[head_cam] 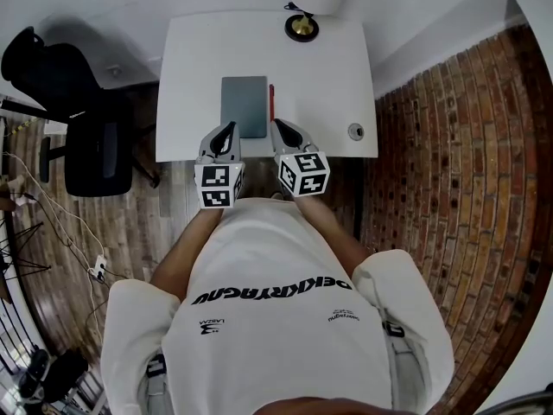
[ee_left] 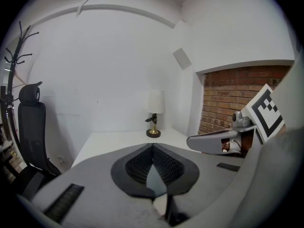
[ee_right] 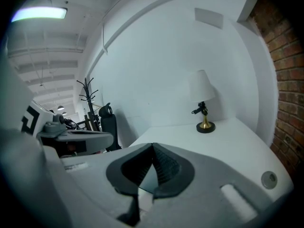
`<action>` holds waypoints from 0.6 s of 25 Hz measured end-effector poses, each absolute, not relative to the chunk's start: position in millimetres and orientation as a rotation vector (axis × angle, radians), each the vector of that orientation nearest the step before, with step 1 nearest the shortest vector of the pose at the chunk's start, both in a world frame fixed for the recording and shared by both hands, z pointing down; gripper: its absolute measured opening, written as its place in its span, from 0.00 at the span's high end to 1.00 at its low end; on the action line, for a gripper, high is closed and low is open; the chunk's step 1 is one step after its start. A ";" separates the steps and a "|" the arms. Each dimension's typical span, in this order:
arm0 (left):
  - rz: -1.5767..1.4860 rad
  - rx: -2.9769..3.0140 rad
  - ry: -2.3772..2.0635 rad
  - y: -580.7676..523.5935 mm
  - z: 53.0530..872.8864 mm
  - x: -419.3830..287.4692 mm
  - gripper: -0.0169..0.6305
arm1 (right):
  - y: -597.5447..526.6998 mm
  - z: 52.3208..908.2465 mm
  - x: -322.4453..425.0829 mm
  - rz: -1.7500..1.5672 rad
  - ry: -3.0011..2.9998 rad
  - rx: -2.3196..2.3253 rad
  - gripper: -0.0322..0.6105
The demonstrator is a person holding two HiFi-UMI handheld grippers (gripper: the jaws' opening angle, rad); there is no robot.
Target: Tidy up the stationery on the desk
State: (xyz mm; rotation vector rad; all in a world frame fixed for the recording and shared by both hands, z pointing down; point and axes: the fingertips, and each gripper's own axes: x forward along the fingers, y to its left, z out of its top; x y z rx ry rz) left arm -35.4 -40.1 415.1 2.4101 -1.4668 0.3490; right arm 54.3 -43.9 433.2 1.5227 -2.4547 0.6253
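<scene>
A grey notebook (head_cam: 244, 105) lies flat on the white desk (head_cam: 192, 67), with a red pen (head_cam: 271, 102) along its right edge. My left gripper (head_cam: 229, 128) hovers at the notebook's near left corner, shut and empty. Just beyond the near end of the pen, my right gripper (head_cam: 277, 125) is also shut and holds nothing. In the left gripper view the jaws (ee_left: 152, 146) meet tip to tip; the right gripper (ee_left: 221, 141) shows at the right. The right gripper view shows its own gripper (ee_right: 152, 145) closed the same way. Notebook and pen are hidden behind the jaws in both gripper views.
A small lamp (head_cam: 301, 27) with a brass base stands at the desk's far edge, also seen as lamp (ee_left: 154, 113) and lamp (ee_right: 203, 99). A small round cap (head_cam: 356, 131) sits near the front right corner. A black office chair (head_cam: 95, 141) is left of the desk; a brick wall (head_cam: 449, 171) is right.
</scene>
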 end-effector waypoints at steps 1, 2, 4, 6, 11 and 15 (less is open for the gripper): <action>0.344 2.411 -1.467 -39.7 414.7 -35.0 0.98 | -43.3 434.2 54.7 0.629 -2.452 1.521 0.95; 0.340 2.413 -1.467 -39.3 414.6 -34.5 0.98 | -42.9 435.0 55.5 0.632 -2.449 1.522 0.95; 0.338 2.415 -1.462 -38.9 415.8 -33.4 0.98 | -43.0 436.7 57.3 0.639 -2.444 1.526 0.95; 0.340 2.417 -1.458 -38.8 417.5 -32.1 0.98 | -43.5 438.8 58.6 0.647 -2.441 1.528 0.95; 0.354 2.418 -1.457 -37.0 419.9 -30.8 0.98 | -42.5 440.9 59.5 0.657 -2.437 1.527 0.95; 0.352 2.413 -1.458 -38.6 420.6 -33.3 0.98 | -44.0 441.7 57.7 0.662 -2.437 1.527 0.95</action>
